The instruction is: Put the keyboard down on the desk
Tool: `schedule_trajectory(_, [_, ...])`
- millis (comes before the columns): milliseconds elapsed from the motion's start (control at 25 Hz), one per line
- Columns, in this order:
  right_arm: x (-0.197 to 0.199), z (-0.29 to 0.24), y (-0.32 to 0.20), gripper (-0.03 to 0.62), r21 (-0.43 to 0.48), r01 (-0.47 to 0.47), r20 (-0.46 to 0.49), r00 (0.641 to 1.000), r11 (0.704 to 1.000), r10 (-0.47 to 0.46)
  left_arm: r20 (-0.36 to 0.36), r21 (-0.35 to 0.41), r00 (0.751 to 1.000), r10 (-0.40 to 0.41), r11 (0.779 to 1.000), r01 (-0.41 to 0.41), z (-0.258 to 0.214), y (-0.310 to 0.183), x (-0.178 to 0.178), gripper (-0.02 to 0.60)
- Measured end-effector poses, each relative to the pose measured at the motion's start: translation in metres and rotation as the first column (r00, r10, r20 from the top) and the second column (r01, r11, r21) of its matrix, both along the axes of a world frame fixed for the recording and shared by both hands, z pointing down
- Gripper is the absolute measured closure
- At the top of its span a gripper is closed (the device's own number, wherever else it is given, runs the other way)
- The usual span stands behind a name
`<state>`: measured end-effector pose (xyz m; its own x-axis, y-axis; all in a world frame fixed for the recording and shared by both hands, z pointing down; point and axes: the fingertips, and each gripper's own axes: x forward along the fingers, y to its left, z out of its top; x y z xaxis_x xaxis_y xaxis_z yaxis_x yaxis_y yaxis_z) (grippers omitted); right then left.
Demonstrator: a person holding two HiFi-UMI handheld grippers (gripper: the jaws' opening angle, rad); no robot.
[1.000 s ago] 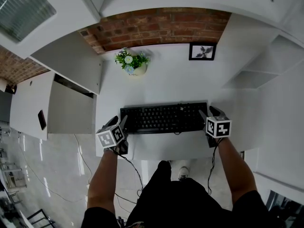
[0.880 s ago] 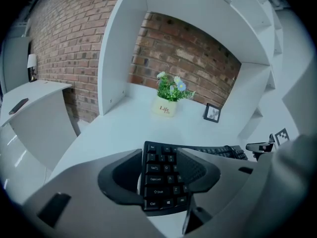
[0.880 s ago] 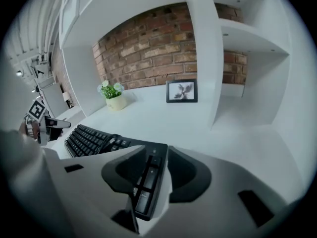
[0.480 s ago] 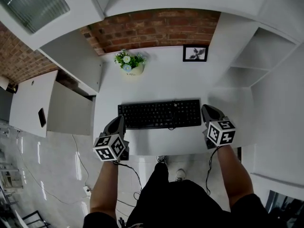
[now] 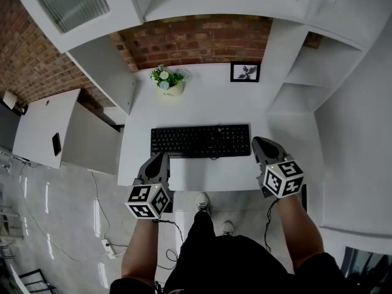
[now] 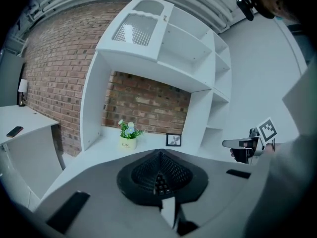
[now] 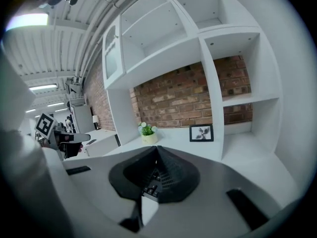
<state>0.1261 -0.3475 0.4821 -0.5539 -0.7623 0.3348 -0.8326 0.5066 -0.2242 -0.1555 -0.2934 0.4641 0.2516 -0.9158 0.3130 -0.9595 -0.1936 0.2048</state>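
Observation:
The black keyboard lies flat on the white desk, near its front edge, with nothing holding it. My left gripper hangs off the keyboard's left front corner, jaws shut and empty. My right gripper sits just right of the keyboard's right end, jaws also shut with nothing in them. In the left gripper view the shut jaws fill the lower frame and a few keys show through the gap. The right gripper view shows its own shut jaws the same way.
A potted plant and a small framed picture stand at the back of the desk against the brick wall. White shelves rise on both sides. A lower side table with a phone stands to the left. Cables trail on the floor.
Both grippers let go of the keyboard's ends, closed their jaws and drew back toward me. The keyboard stays on the desk.

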Motion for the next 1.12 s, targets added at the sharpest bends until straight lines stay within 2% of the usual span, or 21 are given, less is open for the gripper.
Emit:
schedule_trajectory(320, [0.002,-0.03,0.058,0.576,0.053,0.069,0.022,0.997,0.996,-0.071,-0.002,0.034,1.0,0.015,0.999,-0.015,-0.021,0.065,0.041,0.565])
schedule_trajectory(560, [0.005,-0.041,0.101,0.577,0.059,0.097,0.032,0.995,0.994,-0.099,-0.001,0.042,1.0,0.005,0.999,-0.005,-0.031,0.108,0.054,0.565])
schedule_trajectory(880, [-0.009,-0.038,0.138,0.577,0.042,0.091,0.052,0.994,0.995,-0.093,-0.002,0.039,1.0,0.0,0.999,0.0,-0.029,0.148,0.043,0.565])
schedule_trajectory(1120, [-0.038,-0.048,0.178,0.577,0.057,0.052,0.057,0.997,0.997,-0.056,-0.013,0.054,0.999,0.048,0.997,-0.048,-0.037,0.183,0.017,0.565])
